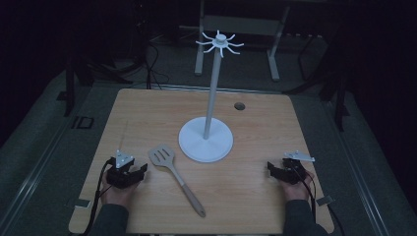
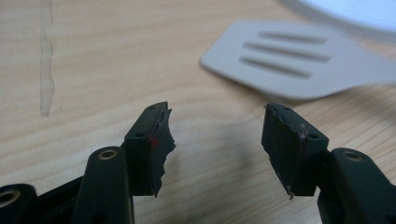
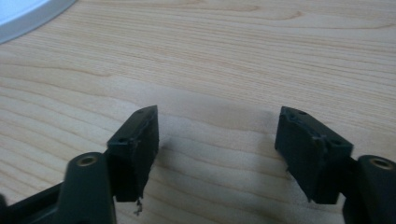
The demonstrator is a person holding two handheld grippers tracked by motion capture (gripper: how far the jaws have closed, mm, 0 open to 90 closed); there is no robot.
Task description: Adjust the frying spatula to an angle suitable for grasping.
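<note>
Pale wood table (image 1: 147,113) carries a grey slotted spatula with wooden handle (image 1: 174,174) at lower centre, beside the white hook stand (image 1: 206,140). Left gripper (image 2: 215,140) and right gripper (image 3: 217,149) gape wide, empty — likely best: pinch the handle squarely.

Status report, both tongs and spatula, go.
Left tongs open, empty. Right tongs open, empty. Spatula flat on table, untouched. White stand behind it.

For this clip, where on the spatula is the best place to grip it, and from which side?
Probably the spatula handle, mid-length, from above with jaws straddling it. It lies flat, its thin handle angling toward the person, slotted head beside the stand base. The open left gripper sits nearest.
</note>
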